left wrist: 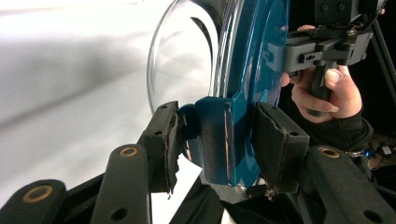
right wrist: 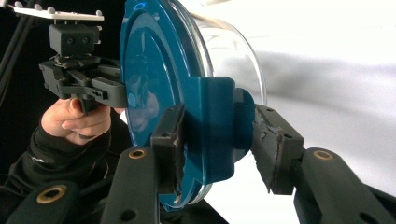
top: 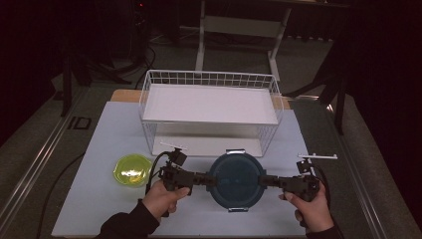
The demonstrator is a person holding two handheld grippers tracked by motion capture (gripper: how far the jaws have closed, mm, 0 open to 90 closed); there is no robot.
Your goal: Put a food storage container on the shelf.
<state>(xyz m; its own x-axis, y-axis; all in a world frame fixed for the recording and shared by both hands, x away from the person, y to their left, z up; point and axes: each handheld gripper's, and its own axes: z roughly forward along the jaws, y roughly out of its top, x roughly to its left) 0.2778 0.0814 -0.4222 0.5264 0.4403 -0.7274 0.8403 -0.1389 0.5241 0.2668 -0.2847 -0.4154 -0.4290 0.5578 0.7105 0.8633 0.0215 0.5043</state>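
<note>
Container: a round clear-glass container with a dark teal snap-on plastic lid (top: pixel 235 180) is seen near the front edge of the white table mat (top: pixel 99 129), between the two grippers.
Left gripper: the left gripper (top: pixel 211 180) is placed at the lid's left side latch (left wrist: pixel 215 140); its jaws bracket the latch, one pad touching and a narrow gap left at the other, so a firm clamp cannot be confirmed.
Right gripper: the right gripper (top: pixel 261 181) is set likewise on the right side latch (right wrist: pixel 215 128), one pad pressed on, the other just apart.
Surroundings: a translucent yellow-green plastic bowl (top: pixel 132 170) lies left of the container; a white wire basket rack with a flat white shelf (top: pixel 209 104) stands beyond it.
Risk, slip: with grip taken on latch tabs alone, a tab may be slipped off if force is applied unevenly.
Risk, drop: should a latch be sprung open, the glass body could be released from the lid and struck against the table.
Risk, collision: the bowl could be knocked by a leftward swing.
</note>
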